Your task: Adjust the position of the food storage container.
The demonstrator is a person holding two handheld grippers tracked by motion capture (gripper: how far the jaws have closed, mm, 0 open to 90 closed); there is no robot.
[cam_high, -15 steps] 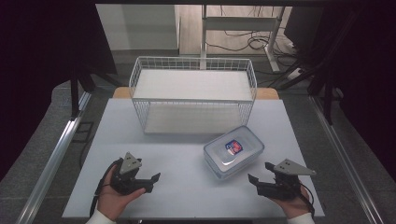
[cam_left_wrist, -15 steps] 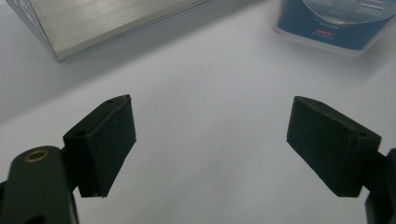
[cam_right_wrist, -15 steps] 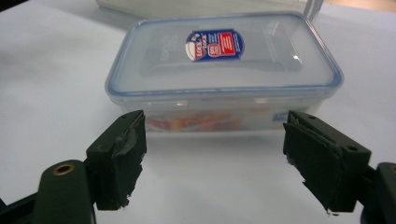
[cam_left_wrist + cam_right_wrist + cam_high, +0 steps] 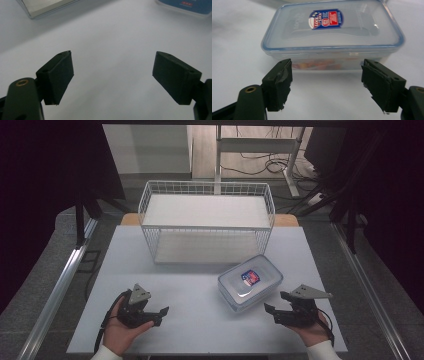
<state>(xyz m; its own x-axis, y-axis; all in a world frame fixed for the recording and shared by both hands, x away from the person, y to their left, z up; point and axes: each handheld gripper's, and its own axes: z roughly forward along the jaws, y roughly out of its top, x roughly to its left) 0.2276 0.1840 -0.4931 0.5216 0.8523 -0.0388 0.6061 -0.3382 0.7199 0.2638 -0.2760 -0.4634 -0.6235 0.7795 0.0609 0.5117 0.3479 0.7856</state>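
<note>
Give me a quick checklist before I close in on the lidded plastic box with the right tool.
1. Right tool open: ok, jaws wide apart.
2. Aimed at the clear rectangular plastic box with blue-rimmed lid: ok, box sits straight ahead between the jaws.
3. Contact with box: not yet, a gap remains.
4. Lid seated: ok, lies flat on the box.
5. Left tool out of the way: ok, open over bare white table.
6. White wire basket free to receive: ok, nothing inside.
</note>
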